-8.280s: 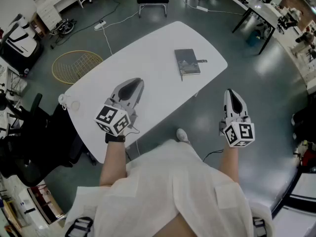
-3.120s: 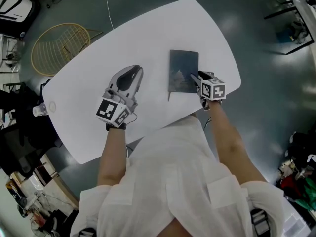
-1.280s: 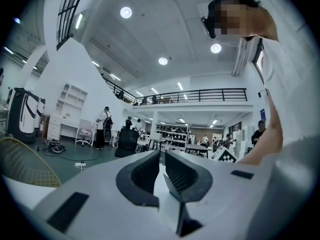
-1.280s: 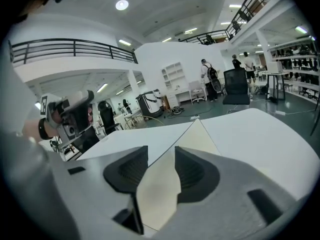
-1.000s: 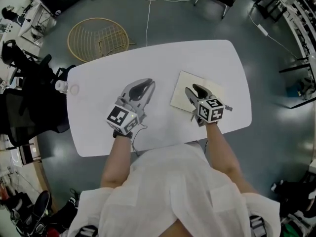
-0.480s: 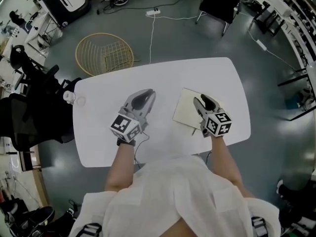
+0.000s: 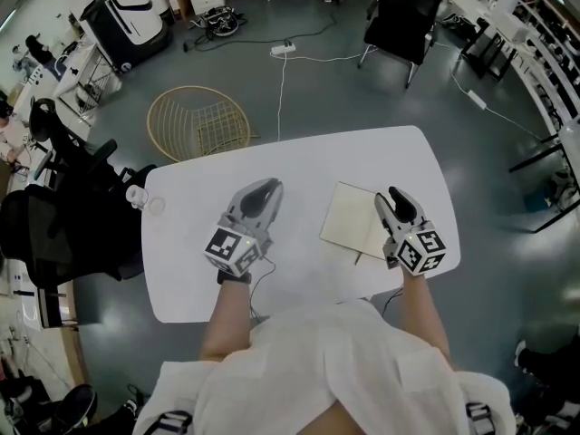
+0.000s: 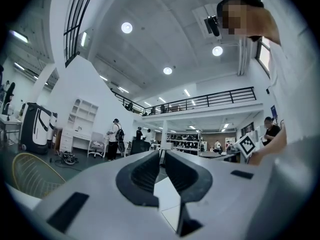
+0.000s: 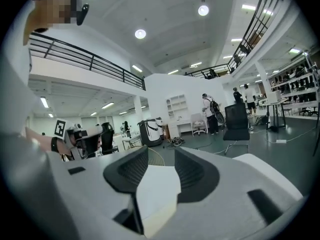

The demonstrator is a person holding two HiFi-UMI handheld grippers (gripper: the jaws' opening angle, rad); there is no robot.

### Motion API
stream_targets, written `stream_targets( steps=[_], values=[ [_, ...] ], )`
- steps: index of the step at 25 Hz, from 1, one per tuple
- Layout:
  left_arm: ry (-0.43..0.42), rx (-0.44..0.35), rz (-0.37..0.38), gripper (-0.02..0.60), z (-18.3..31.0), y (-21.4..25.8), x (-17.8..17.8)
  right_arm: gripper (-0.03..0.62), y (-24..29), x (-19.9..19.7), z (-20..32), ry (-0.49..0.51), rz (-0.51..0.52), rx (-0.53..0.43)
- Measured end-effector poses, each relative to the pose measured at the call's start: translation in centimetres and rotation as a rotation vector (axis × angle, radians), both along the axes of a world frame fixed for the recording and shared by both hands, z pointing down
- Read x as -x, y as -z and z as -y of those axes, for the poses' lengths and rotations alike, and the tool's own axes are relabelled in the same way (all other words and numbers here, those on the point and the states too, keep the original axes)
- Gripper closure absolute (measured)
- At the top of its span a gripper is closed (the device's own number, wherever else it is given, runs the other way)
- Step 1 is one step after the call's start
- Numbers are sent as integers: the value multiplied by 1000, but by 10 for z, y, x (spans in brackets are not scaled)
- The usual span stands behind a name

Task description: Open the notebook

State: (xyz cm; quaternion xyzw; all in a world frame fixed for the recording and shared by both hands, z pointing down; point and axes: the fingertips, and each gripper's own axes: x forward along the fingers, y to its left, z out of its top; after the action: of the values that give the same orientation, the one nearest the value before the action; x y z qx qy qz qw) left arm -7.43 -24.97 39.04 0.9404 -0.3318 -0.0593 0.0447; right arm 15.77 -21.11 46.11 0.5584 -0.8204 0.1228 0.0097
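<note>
The notebook (image 7: 349, 225) lies open on the white table (image 7: 299, 166), cream pages up. My right gripper (image 7: 396, 195) hovers over its right part and hides that side. Its jaws stand open, and the cream page (image 9: 157, 189) shows below, in the gap between them, untouched. My left gripper (image 7: 265, 188) hangs over bare table to the left of the notebook, apart from it. In the left gripper view its jaws (image 8: 162, 156) stand almost together, with only a thin slit and nothing between them.
A small clear bottle (image 7: 138, 196) stands at the table's far left corner. On the floor beyond are a round wire basket (image 7: 199, 123) and a black chair (image 7: 399, 12). Another black chair (image 7: 63, 216) stands left of the table. A cable (image 7: 281, 89) runs across the floor.
The notebook, dark and closed three seconds ago, now lies open. Over the last second my right gripper rose off the page and drew back to the right; the left one lifted slightly.
</note>
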Motion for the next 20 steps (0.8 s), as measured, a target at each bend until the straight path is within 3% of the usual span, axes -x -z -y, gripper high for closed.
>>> stream_targets(
  steps=[8, 20],
  values=[
    [18, -21, -10, 545, -10, 17, 4, 436, 43, -13, -29, -17, -4, -100],
    [24, -34, -14, 545, -22, 29, -1, 516, 72, -24, -54, -53, -69, -188]
  ],
)
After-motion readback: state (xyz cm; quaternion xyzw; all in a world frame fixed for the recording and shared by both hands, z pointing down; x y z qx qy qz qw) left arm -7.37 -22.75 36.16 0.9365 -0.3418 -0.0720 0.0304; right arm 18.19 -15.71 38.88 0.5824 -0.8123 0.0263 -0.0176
